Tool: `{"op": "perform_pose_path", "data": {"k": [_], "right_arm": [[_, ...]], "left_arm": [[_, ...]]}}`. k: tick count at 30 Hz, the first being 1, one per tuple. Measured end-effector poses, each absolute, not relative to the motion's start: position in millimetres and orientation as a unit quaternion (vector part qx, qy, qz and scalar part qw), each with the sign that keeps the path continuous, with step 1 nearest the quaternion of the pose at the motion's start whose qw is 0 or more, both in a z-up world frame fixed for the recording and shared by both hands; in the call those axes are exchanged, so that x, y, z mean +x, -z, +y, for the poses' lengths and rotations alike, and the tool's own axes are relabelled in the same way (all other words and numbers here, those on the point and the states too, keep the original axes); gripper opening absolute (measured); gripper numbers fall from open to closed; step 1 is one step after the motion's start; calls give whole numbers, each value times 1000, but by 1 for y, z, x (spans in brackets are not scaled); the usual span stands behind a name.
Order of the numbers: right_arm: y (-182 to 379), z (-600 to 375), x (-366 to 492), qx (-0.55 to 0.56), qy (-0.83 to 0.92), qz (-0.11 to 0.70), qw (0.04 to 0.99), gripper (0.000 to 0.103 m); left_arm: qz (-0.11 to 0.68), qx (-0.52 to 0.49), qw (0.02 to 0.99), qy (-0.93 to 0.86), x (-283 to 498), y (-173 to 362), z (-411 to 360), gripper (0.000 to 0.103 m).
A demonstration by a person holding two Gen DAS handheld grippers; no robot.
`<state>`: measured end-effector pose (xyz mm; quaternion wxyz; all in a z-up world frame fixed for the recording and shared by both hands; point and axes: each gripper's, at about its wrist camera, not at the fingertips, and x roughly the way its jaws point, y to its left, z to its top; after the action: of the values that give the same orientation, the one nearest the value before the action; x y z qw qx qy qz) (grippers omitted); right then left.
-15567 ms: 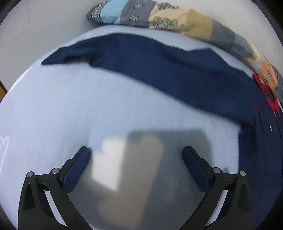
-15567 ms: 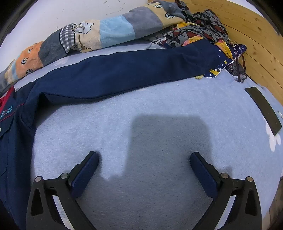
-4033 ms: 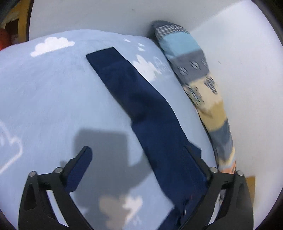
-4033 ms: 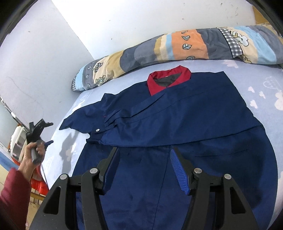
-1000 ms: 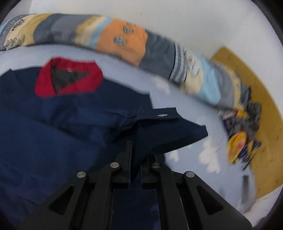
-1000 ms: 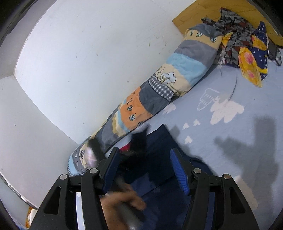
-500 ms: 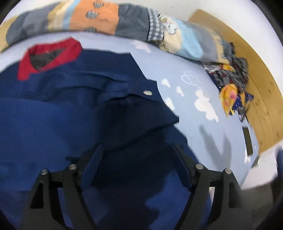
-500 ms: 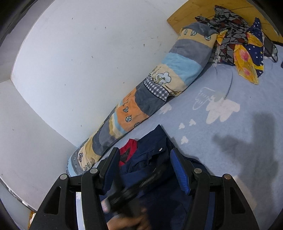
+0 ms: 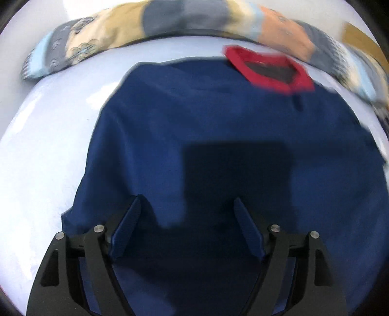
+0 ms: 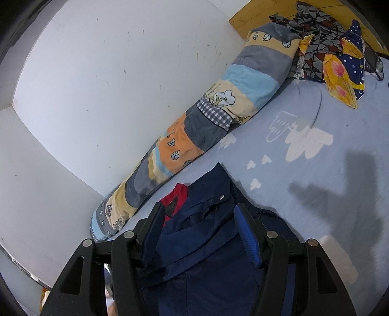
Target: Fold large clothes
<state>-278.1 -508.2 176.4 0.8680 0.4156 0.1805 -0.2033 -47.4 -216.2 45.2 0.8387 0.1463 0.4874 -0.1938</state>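
Observation:
A large navy garment [image 9: 218, 136] with a red collar [image 9: 267, 70] lies flat on the pale blue bed, both sleeves folded in over its body. My left gripper [image 9: 187, 218] hovers above its lower half, its jaws still opening, with no cloth pinched between them. In the right wrist view the same navy garment [image 10: 209, 243] lies below my right gripper [image 10: 198, 226], whose jaws stand apart with nothing pressed between the pads. A silver snap [image 10: 221, 197] shows on the folded sleeve near the red collar [image 10: 176, 198].
A long patchwork bolster [image 10: 194, 136] lies along the white wall behind the garment. A heap of patterned clothes [image 10: 335, 53] sits by the wooden headboard [image 10: 252, 19]. The blue bedsheet [image 10: 316, 158] with white clouds stretches to the right.
My left gripper let go of the folded sleeve, opened wide and swung left across the garment. The right gripper stayed in place; the hand and tool seen below it left its view.

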Motion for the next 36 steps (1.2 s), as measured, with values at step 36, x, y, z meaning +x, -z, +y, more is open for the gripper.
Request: {"op": "perform_pose_path", "data": {"k": [36], "right_arm": [[-135,-389,-284,272,95,368,884,62]], "left_arm": [[375,110,901,187,-223,-181,-80,84]]}}
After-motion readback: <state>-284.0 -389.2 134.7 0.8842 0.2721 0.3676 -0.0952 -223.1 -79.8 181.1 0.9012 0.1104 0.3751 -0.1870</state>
